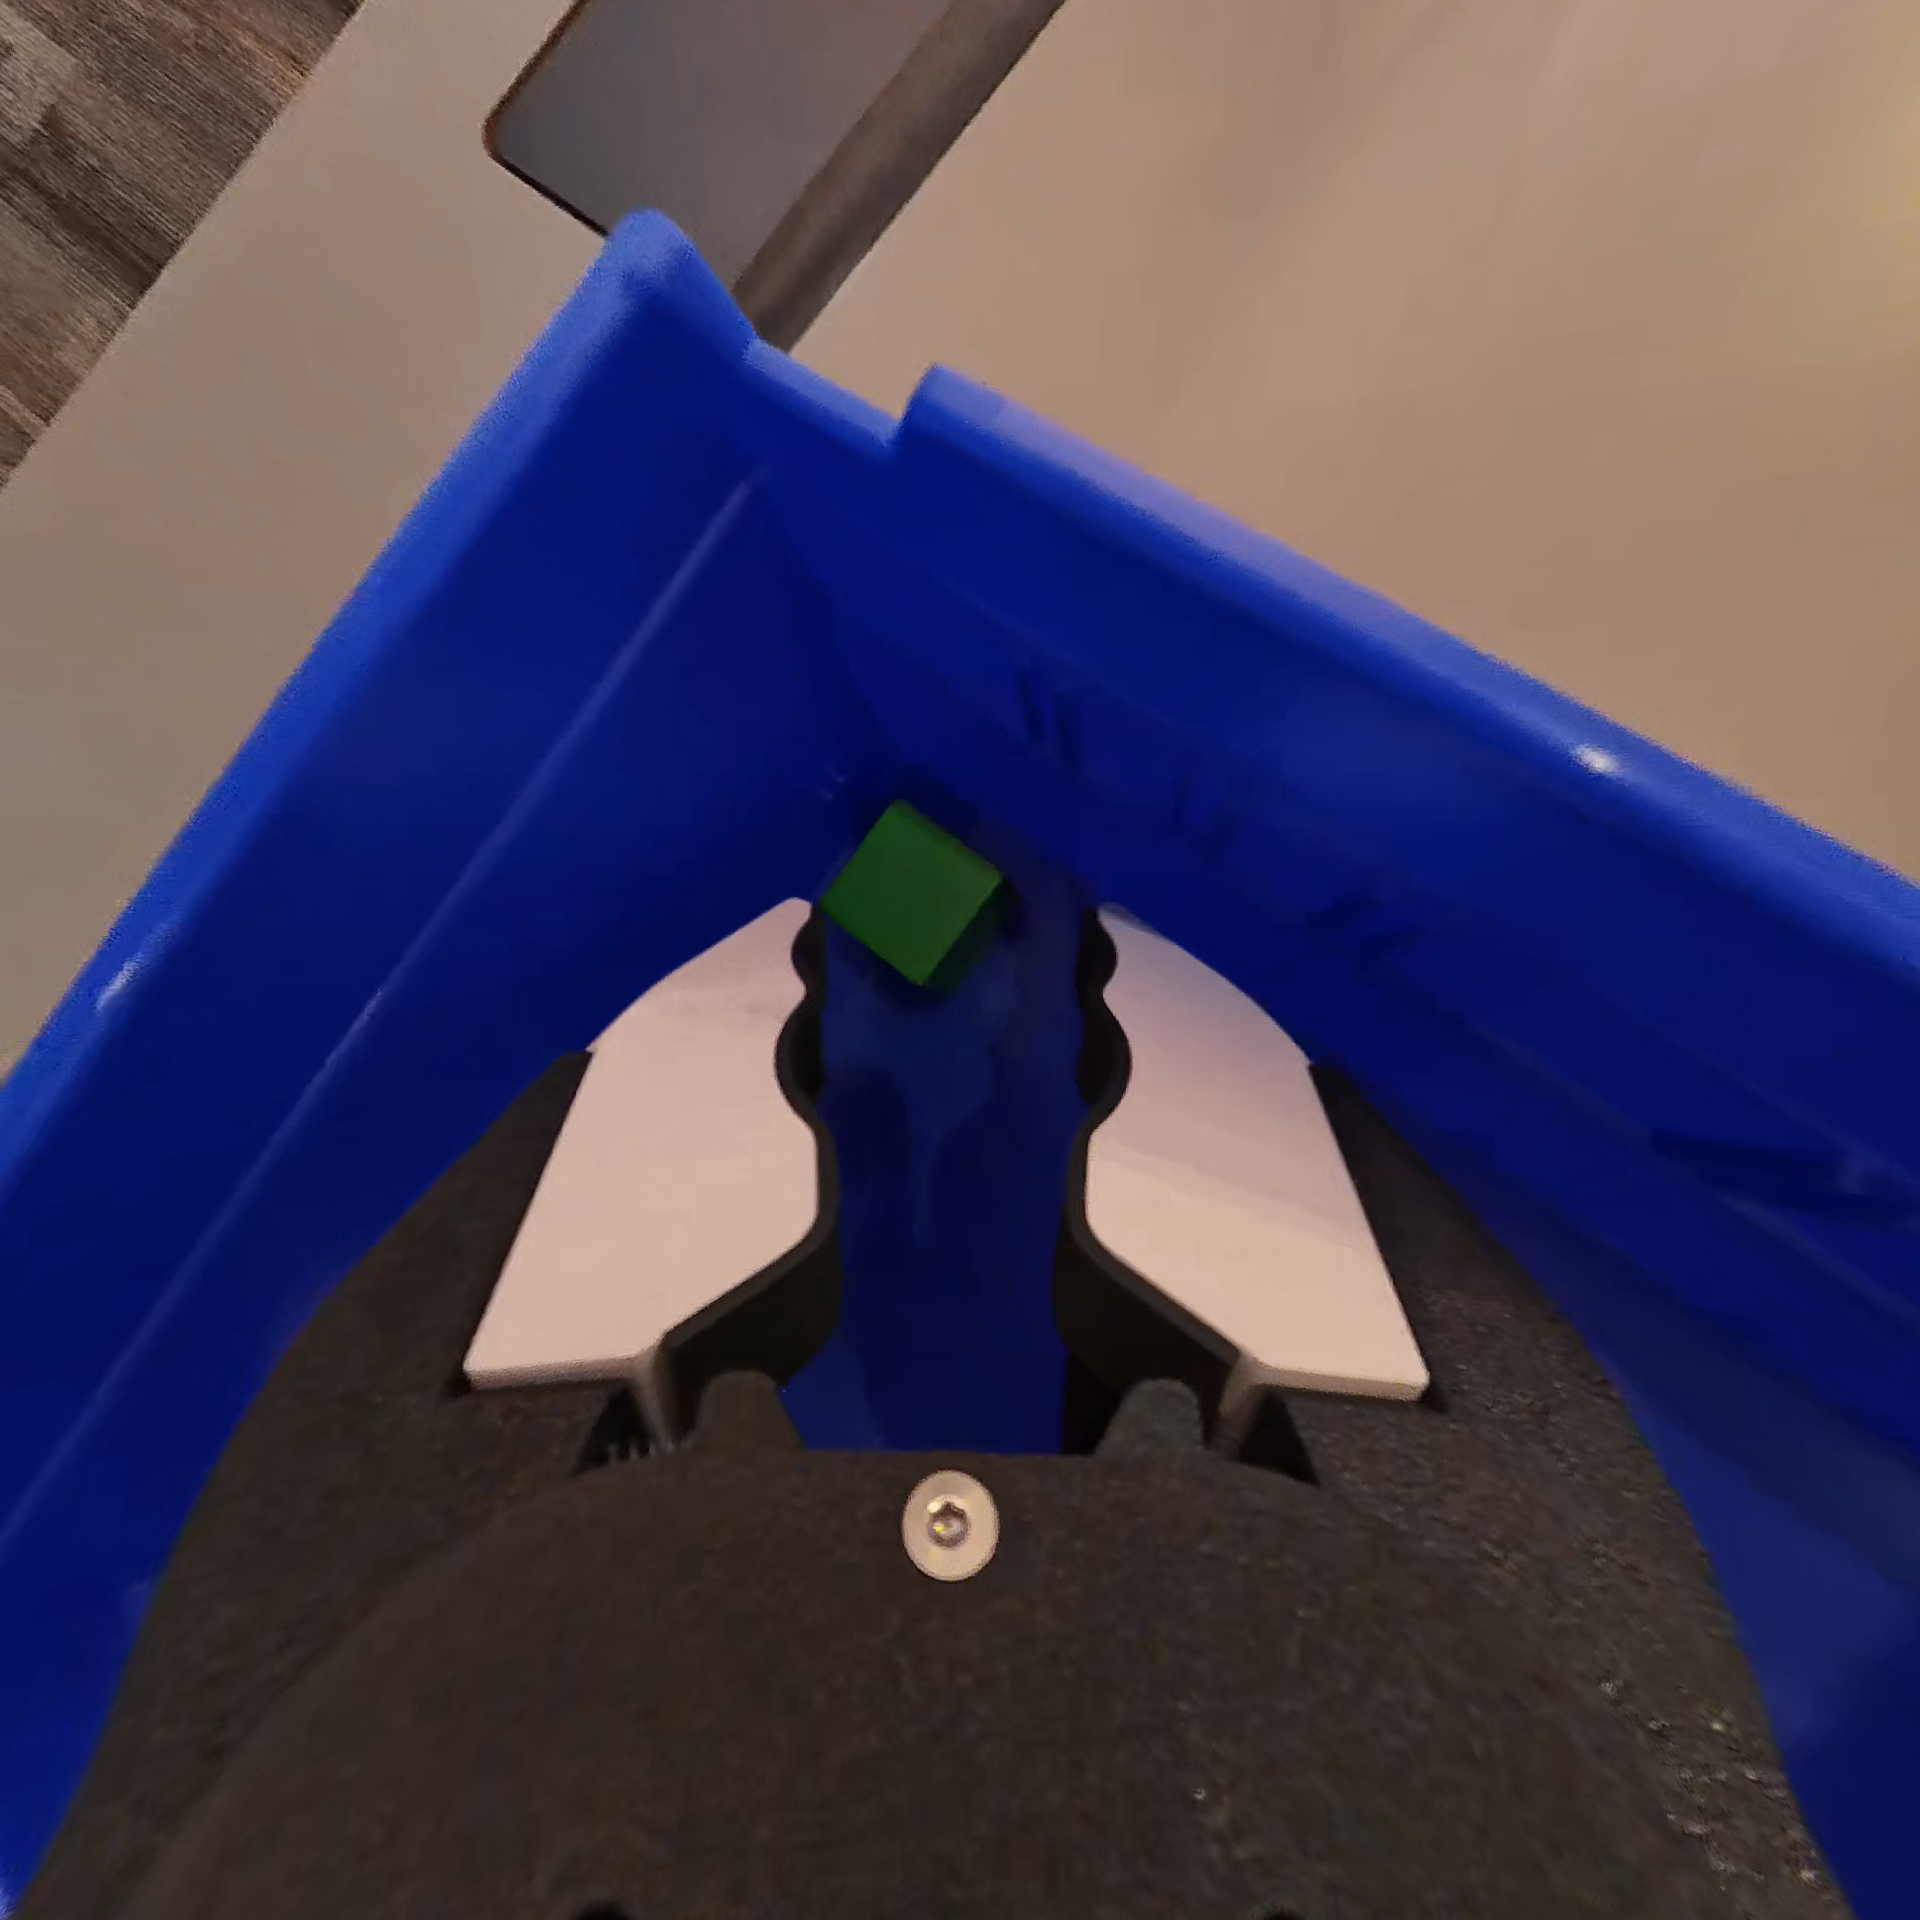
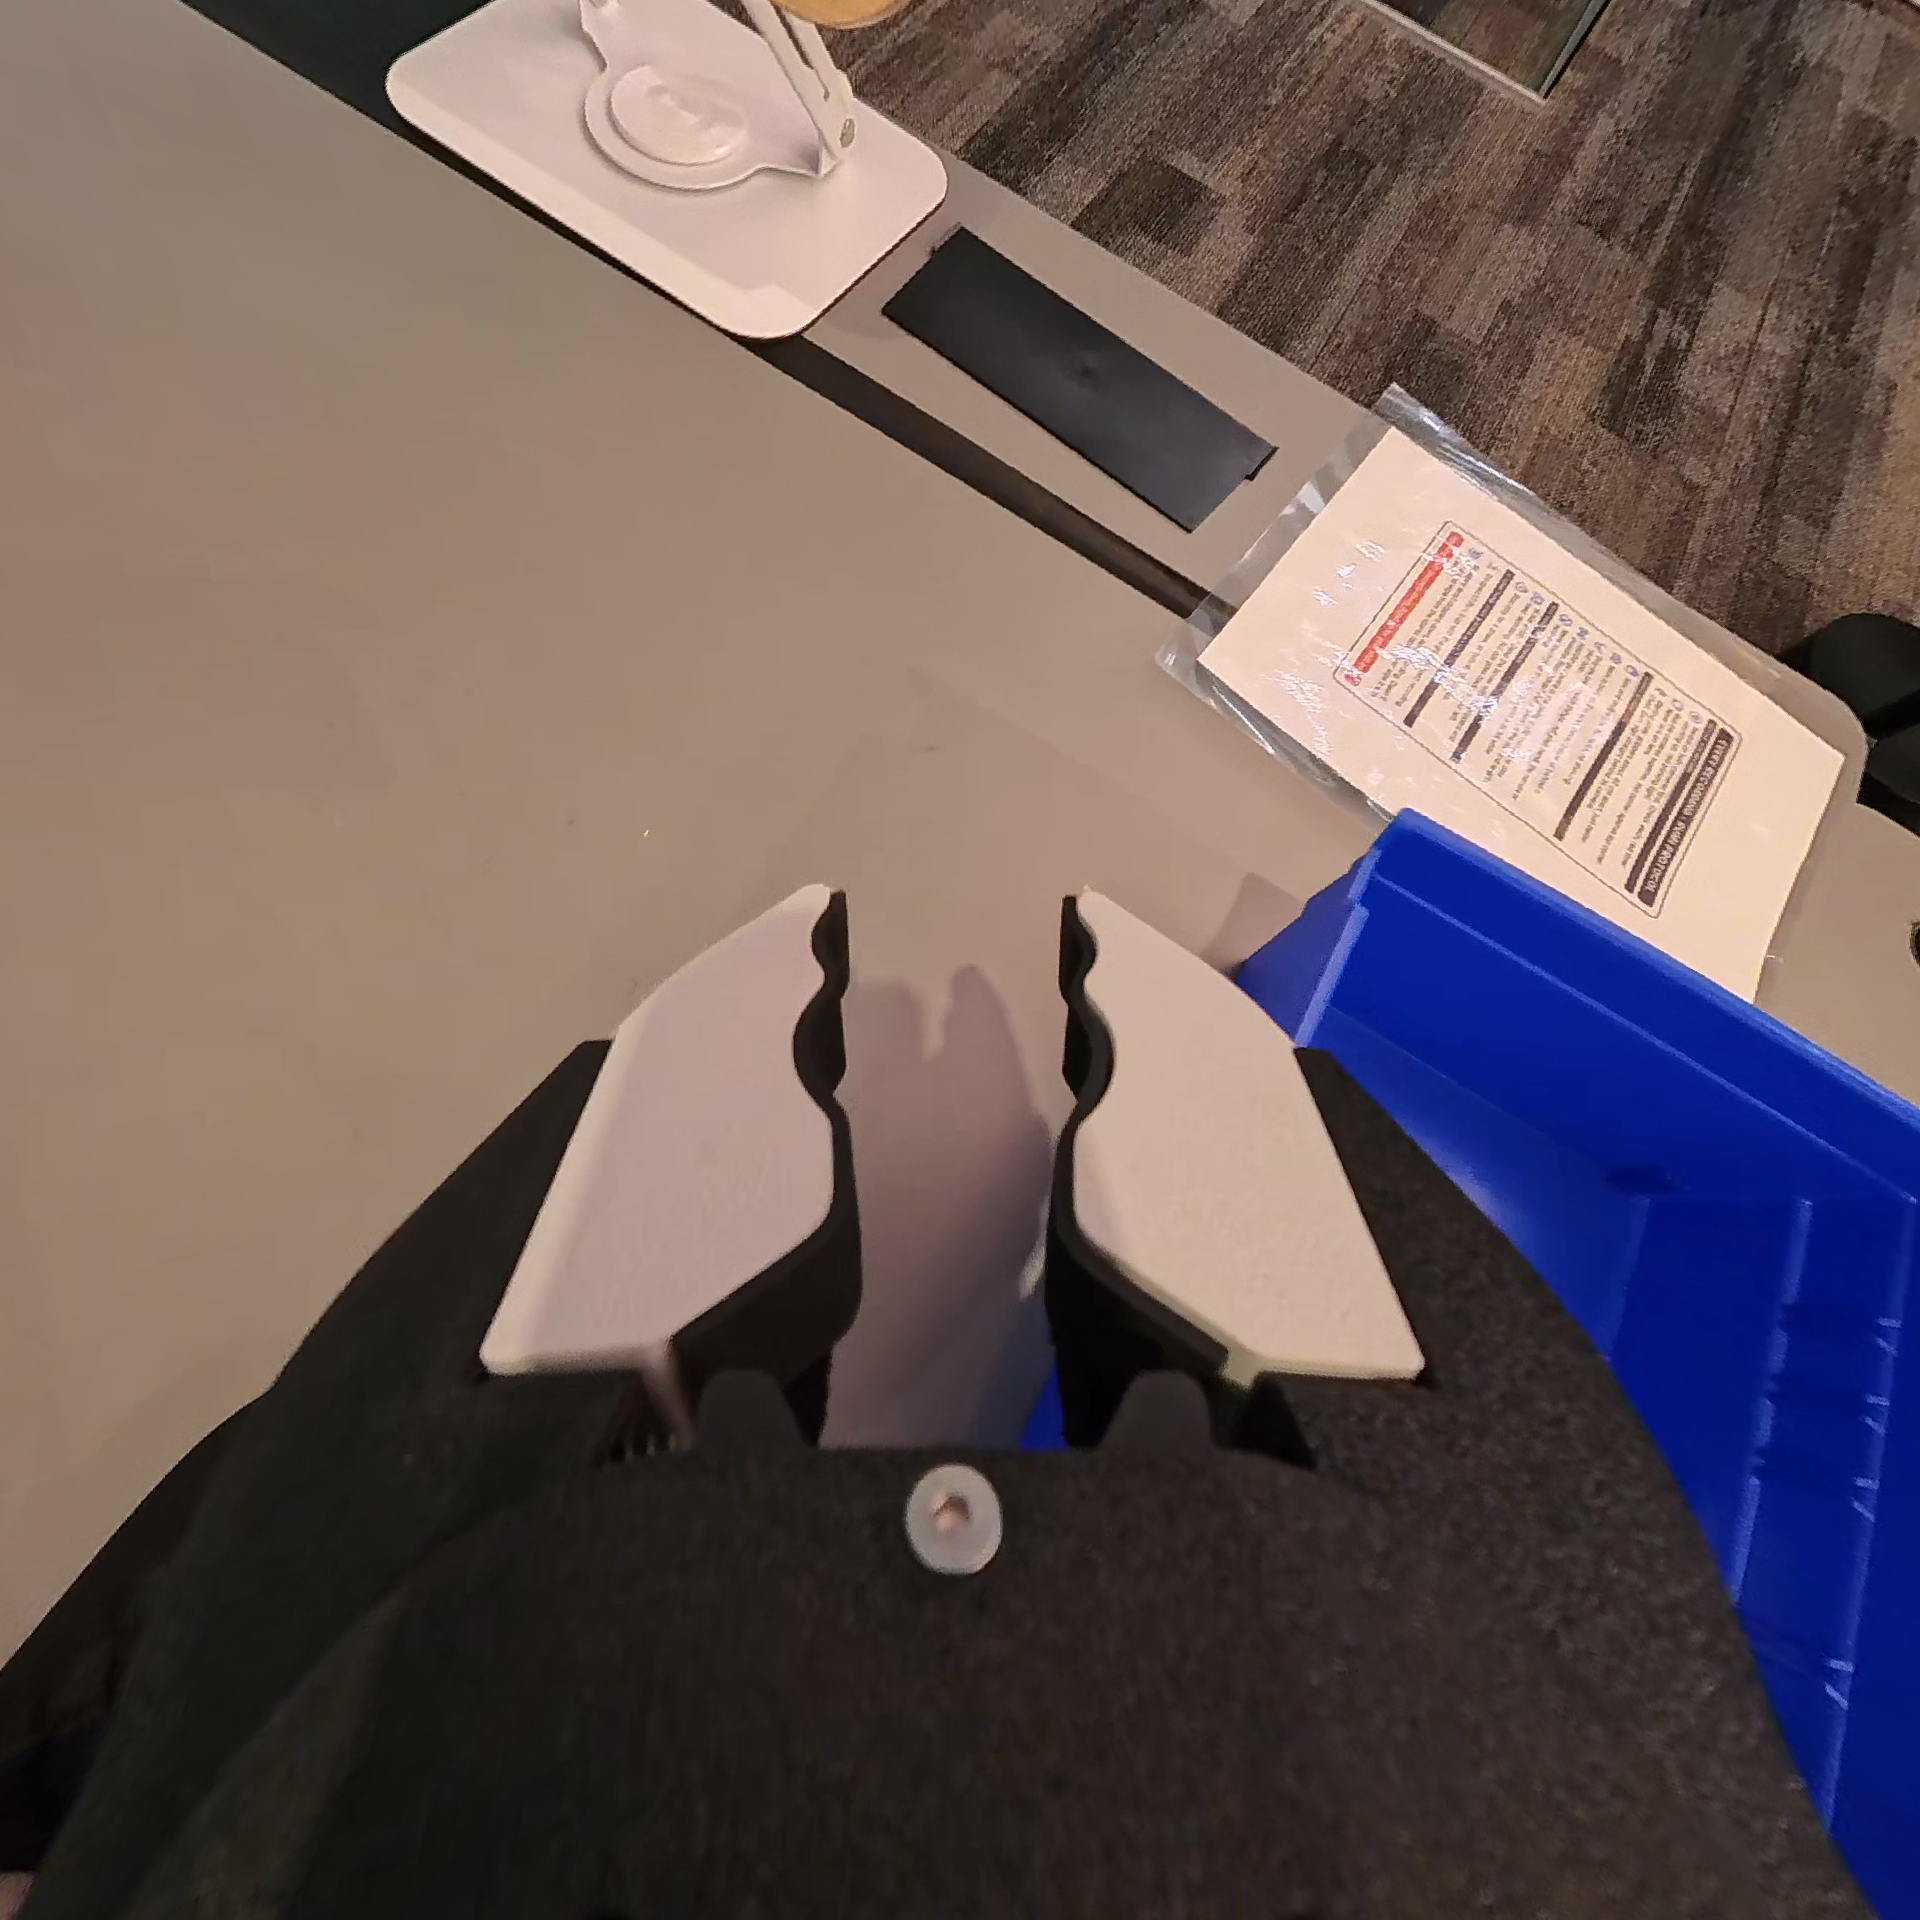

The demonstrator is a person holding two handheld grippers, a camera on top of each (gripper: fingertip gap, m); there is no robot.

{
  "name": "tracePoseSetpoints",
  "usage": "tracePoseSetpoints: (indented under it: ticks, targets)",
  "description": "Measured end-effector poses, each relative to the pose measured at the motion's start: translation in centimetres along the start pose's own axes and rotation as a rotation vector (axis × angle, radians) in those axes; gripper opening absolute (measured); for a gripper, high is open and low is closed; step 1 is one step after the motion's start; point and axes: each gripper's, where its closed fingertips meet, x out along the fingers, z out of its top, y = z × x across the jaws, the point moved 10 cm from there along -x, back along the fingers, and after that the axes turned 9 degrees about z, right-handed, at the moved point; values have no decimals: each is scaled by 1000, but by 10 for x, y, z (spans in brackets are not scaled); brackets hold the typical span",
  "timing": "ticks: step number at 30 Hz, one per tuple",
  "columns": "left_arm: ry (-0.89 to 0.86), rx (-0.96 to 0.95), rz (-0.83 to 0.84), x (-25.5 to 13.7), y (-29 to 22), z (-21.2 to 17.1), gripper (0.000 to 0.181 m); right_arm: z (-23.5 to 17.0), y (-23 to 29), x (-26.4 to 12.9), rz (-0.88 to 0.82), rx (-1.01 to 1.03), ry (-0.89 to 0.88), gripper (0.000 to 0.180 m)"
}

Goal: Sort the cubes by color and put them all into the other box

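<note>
In the left wrist view a green cube (image 1: 912, 896) lies on the floor of a blue box (image 1: 1195, 665), tucked into its far corner. My left gripper (image 1: 948, 951) is inside the box, open and empty, with its fingertips just short of the cube; the cube sits slightly left of the gap between them. In the right wrist view my right gripper (image 2: 954, 920) is open and empty above the bare grey table (image 2: 364, 623). A blue box (image 2: 1621, 1122) stands just to its right. No other cubes show.
A white flat stand base (image 2: 675, 177) sits at the table's far edge, beside a black cable hatch (image 2: 1075, 379). A printed sheet in a clear sleeve (image 2: 1507, 696) lies behind the blue box. Patterned carpet (image 2: 1455, 187) lies beyond the table edge.
</note>
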Motion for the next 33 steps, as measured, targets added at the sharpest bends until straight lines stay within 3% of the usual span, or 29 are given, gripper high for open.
tracePoseSetpoints:
  ticks: [11, 22, 27, 33]
  targets:
    - [5, 73, 58, 14, 2, -2, 44, 3, 4, 9, 15, -23, 44, 38]
    - [-10, 26, 82, 13, 4, -5, 39, 3, 6, 16, 29, -37, 72, 38]
    - [-19, 41, 252, -20, 3, -2, 38, 8, 10, 17, 46, -57, 56, 37]
    - [-132, 146, 452, -95, -20, 35, 38, 39, 38, 32, 114, -122, 13, 38]
